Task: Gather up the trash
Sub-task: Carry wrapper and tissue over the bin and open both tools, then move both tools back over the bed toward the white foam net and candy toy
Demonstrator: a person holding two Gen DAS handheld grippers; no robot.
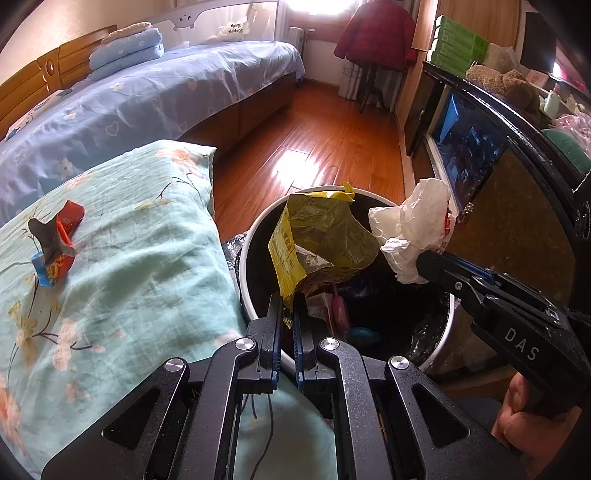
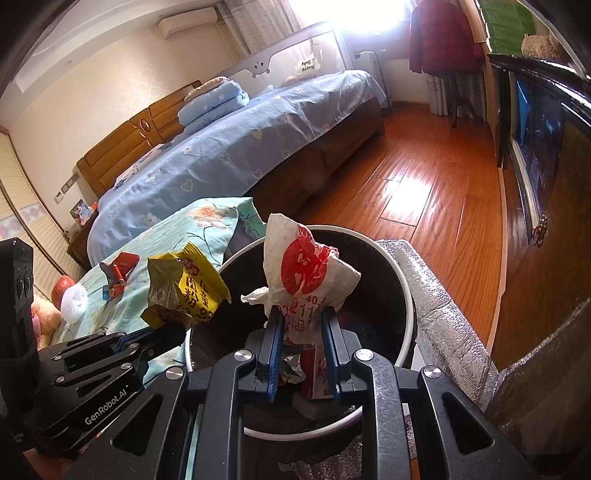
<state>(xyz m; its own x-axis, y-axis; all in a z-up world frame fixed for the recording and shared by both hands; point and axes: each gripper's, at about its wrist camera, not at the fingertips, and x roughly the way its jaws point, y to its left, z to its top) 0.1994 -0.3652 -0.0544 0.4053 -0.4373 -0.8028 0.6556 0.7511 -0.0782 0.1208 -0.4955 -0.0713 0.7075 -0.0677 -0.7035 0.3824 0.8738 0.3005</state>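
At the far left stands a wooden headboard (image 1: 55, 70) with folded blue bedding (image 1: 127, 50) before it, on a bed (image 1: 147, 99) spread with a blue sheet of hearts and flowers. Nearer lies a teal flowered pillow (image 1: 122, 258), and on it a crumpled red and blue wrapper (image 1: 55, 247), its print too creased to read. Behind the bed a pale guard rail (image 1: 218, 22) bears a cloud with lettering that shows reversed and blurred. Warm wooden floor (image 1: 325, 136) runs to a bright window, where a red jacket (image 1: 376, 33) hangs.

In the middle, a round trash bin (image 1: 255, 306) with a white rim and black liner holds some litter. Above it, the left gripper (image 1: 288, 310) has its fingers closed tight on a yellow-green snack bag (image 1: 321, 236); in the right wrist view the bag (image 2: 184, 288) carries large Chinese characters. To the right, the right gripper (image 2: 301, 325) has its fingers clamped on a white plastic bag (image 2: 306, 269) with a red emblem and the digits "40" and "111", also over the bin (image 2: 406, 288). That gripper's body reads "DAS"; the left one reads "GenRobot.AI".

At the far right stands a dark cabinet (image 1: 517, 206) with green boxes (image 1: 458, 40) on top.
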